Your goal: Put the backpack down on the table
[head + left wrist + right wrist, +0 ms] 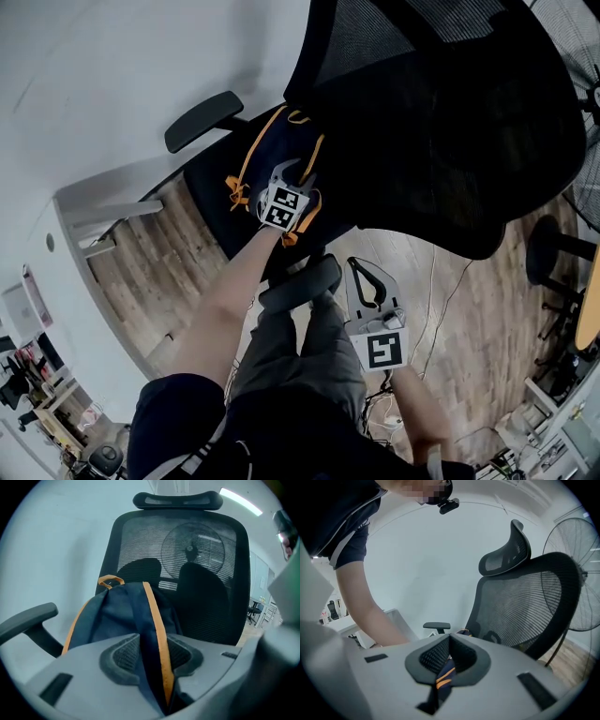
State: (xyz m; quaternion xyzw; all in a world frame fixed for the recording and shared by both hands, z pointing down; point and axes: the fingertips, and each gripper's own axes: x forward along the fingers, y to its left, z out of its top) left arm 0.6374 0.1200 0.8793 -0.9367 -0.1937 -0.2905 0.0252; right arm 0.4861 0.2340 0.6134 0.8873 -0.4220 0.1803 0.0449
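The left hand-held gripper [153, 654] has its jaws clamped on a broad navy strap with an orange edge [158, 634]. The broad strap runs up from between the pads to the navy fabric backpack with orange trim [117, 616]. The backpack stands upright straight ahead of this hand-held gripper, on the seat of a black mesh office chair [450, 112], and leans against the backrest. A small orange loop [109, 579] sticks up at its top.

In the head view the person's bare forearm [234, 291] reaches from below to this hand-held gripper. One black armrest [202, 120] lies beyond and to the left of it. The other armrest [300, 281] lies nearer the person, between the two hand-held grippers.

The right hand-held gripper [446, 657] sits lower and to the right of the left one, just beside the near armrest and pointing toward the chair. Its jaws are almost together, pinching a narrow navy strap with orange stripes [443, 677] that shows low in the gap between the pads. How this narrow strap joins the backpack cannot be made out.

A white table [108, 192] stands off to the left of the left hand-held gripper, past the far armrest, and the backpack is well apart from it. A pedestal fan with a wire cage [576, 573] stands behind the chair, to the right of the right hand-held gripper. The wooden plank floor [487, 319] shows beneath everything.
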